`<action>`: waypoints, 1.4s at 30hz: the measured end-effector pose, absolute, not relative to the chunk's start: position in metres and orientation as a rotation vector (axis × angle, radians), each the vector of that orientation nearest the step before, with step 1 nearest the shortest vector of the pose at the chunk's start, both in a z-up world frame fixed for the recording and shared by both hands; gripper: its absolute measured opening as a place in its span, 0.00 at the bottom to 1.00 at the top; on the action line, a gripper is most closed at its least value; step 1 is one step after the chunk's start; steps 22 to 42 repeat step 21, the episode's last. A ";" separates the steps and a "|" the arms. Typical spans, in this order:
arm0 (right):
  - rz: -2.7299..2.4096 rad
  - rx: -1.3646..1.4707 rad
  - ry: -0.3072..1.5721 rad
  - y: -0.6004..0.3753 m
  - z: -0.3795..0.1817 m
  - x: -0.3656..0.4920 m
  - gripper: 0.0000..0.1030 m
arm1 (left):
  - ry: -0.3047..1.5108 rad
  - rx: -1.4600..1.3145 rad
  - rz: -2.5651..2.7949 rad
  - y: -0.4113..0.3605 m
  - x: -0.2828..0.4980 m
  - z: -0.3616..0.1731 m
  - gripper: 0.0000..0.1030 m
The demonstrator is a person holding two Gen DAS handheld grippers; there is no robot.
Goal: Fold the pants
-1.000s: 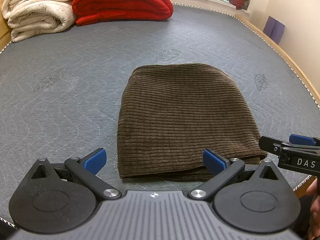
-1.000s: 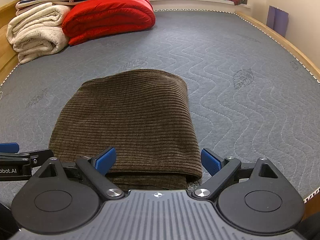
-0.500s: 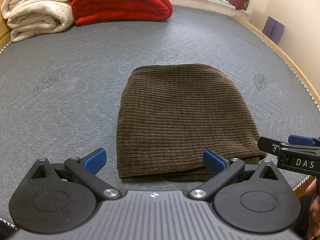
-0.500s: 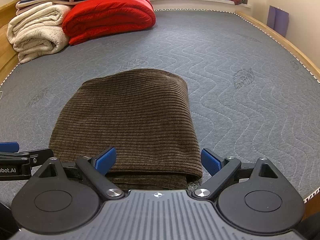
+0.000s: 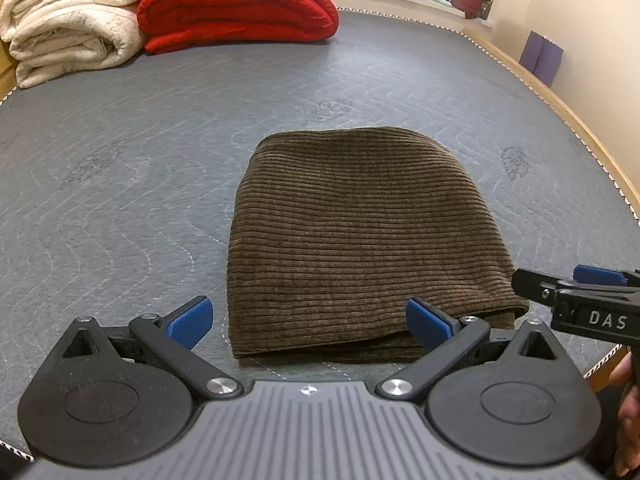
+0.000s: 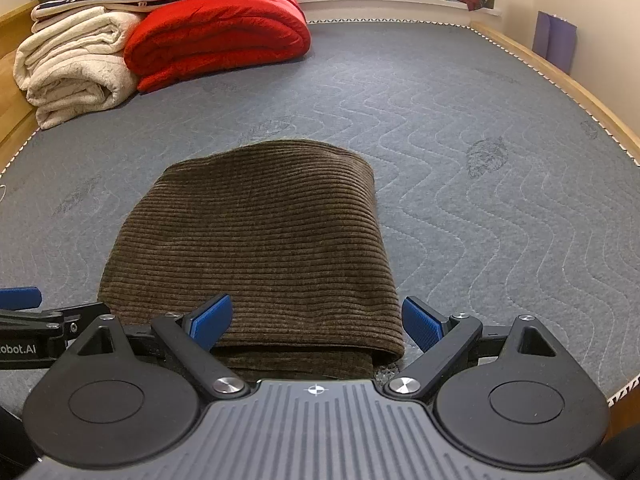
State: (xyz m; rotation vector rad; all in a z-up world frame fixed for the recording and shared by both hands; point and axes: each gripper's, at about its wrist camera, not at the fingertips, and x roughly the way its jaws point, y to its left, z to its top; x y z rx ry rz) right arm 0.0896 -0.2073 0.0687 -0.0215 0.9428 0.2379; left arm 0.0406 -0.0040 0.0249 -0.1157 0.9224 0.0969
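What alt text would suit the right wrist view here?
Brown corduroy pants, folded into a compact rectangle, lie on a grey quilted mattress just ahead of the open right tool. Folded red and cream blankets sit at the far left.

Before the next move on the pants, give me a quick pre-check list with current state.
1. Left gripper open, holding nothing: ok.
2. Right gripper open, holding nothing: ok.
3. Pants folded into a compact stack, flat on the mattress: ok.
4. Near edge layers aligned: not ok, lower layer sticks out under the top one.
5. Space around the pants free; red blanket and white blanket lie far off: ok.
6. Layers hidden inside the fold smooth: cannot tell.
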 end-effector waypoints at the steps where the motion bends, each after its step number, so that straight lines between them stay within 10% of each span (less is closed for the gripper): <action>1: 0.239 -0.022 0.946 -0.207 0.068 0.090 0.90 | 0.920 -0.113 0.095 -0.004 0.040 0.025 1.00; 42: 0.240 -0.032 0.945 -0.204 0.068 0.090 0.90 | 0.905 -0.112 0.070 -0.005 0.038 0.028 1.00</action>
